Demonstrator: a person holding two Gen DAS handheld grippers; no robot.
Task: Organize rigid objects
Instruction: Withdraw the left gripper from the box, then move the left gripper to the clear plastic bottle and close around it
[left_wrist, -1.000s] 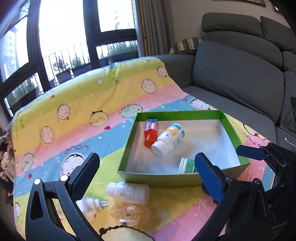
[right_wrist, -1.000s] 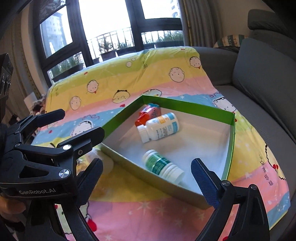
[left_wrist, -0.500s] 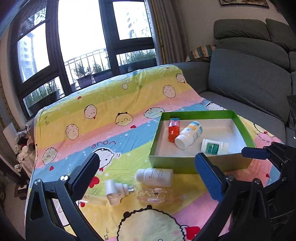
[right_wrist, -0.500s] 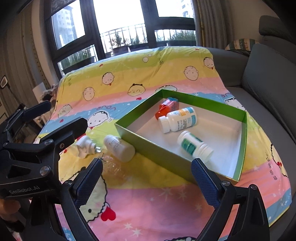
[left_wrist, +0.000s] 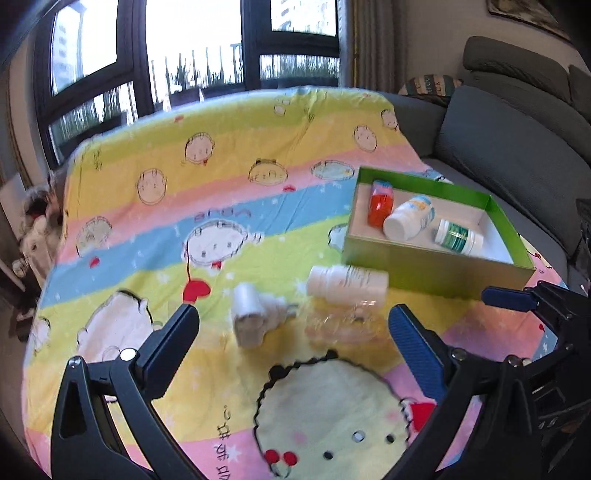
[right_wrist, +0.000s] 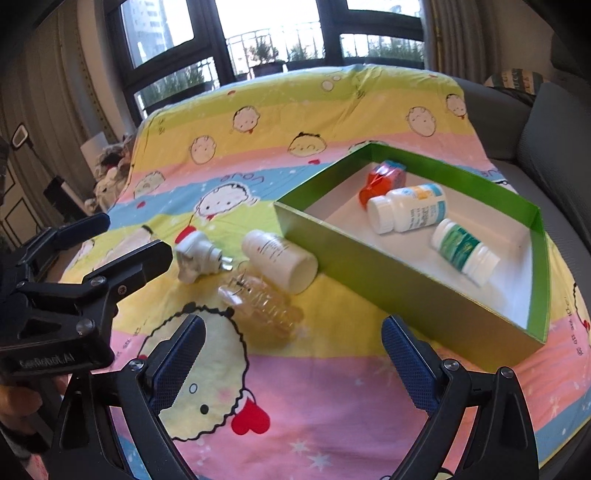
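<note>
Hovering above the cartoon blanket (left_wrist: 155, 229), both grippers — left (left_wrist: 291, 330) and right (right_wrist: 291, 345) — gape wide, holding nothing. Three bottles lie inside the green box (right_wrist: 388, 275); a white bottle (right_wrist: 279, 260), plug adapter (right_wrist: 192, 254) and clear bottle (right_wrist: 262, 302) lie just outside it.

Green box (right_wrist: 388, 275) wall blocks 3 loose items (right_wrist: 277, 260) rightward.
</note>
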